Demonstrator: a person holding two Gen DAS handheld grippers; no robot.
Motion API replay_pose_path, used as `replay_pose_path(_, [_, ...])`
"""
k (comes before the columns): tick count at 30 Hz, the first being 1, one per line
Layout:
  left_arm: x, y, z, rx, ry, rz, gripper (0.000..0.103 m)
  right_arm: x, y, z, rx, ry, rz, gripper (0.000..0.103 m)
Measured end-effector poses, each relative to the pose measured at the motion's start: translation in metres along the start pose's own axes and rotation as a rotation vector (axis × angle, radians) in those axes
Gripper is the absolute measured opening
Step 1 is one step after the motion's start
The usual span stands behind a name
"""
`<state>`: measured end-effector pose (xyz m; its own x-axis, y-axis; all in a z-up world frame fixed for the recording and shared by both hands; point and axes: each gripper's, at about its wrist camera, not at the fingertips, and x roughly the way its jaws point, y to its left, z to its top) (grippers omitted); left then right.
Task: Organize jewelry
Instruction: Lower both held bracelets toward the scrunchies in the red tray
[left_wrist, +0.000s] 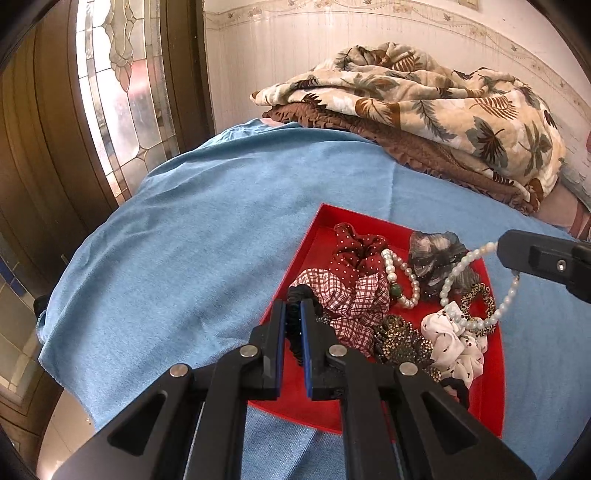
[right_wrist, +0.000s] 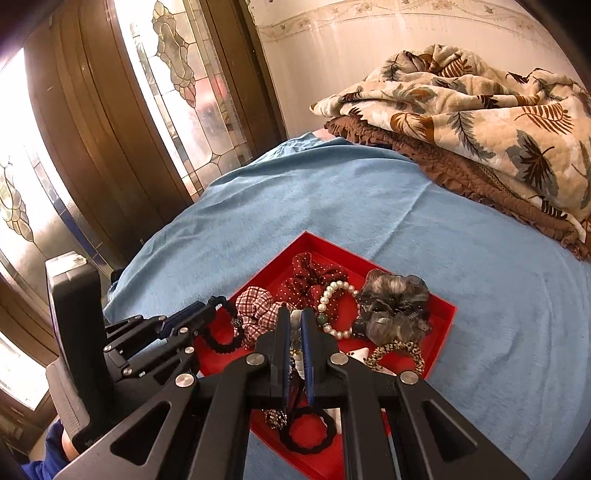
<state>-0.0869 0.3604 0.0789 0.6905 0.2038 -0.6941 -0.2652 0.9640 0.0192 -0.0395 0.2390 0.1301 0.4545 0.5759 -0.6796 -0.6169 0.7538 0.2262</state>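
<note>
Presently, the left hand-held gripper (left_wrist: 293, 323) is clamped on a black ribbed hair tie (left_wrist: 295, 295) at the red tray's (left_wrist: 314, 236) edge. The right hand-held gripper (right_wrist: 295, 334) pinches a pale bead strand (left_wrist: 476, 295) looping over the tray of fabric scrunchies (left_wrist: 354, 295), on the blue cloth (left_wrist: 203, 221).

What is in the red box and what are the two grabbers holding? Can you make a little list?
box: red tray on blue cloth
left gripper: shut on black hair tie
right gripper: shut on pearl strand, lifted over tray
inside: dotted red scrunchie, checked scrunchie, pearl bracelet, grey flower clip, leopard hair tie
behind: leaf-print blanket
</note>
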Motion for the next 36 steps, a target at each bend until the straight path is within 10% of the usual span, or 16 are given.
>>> replay_pose_path(14, [-0.007, -0.001, 0.000, -0.016, -0.011, -0.039, 0.008, 0.004, 0.000, 0.002, -0.007, 0.004, -0.012, 0.007])
replay_pose_path(22, [-0.020, 0.028, 0.004, -0.226, -0.042, -0.392, 0.008, 0.000, -0.011, 0.000, 0.017, 0.000, -0.028, 0.007])
replay_pose_path(28, [-0.015, 0.041, 0.004, -0.323, -0.036, -0.520, 0.008, 0.001, -0.016, -0.006, 0.030, 0.012, -0.025, 0.007])
replay_pose_path(36, [-0.013, 0.034, 0.003, -0.258, -0.021, -0.463, 0.008, 0.004, -0.013, -0.008, 0.032, 0.017, -0.003, 0.007])
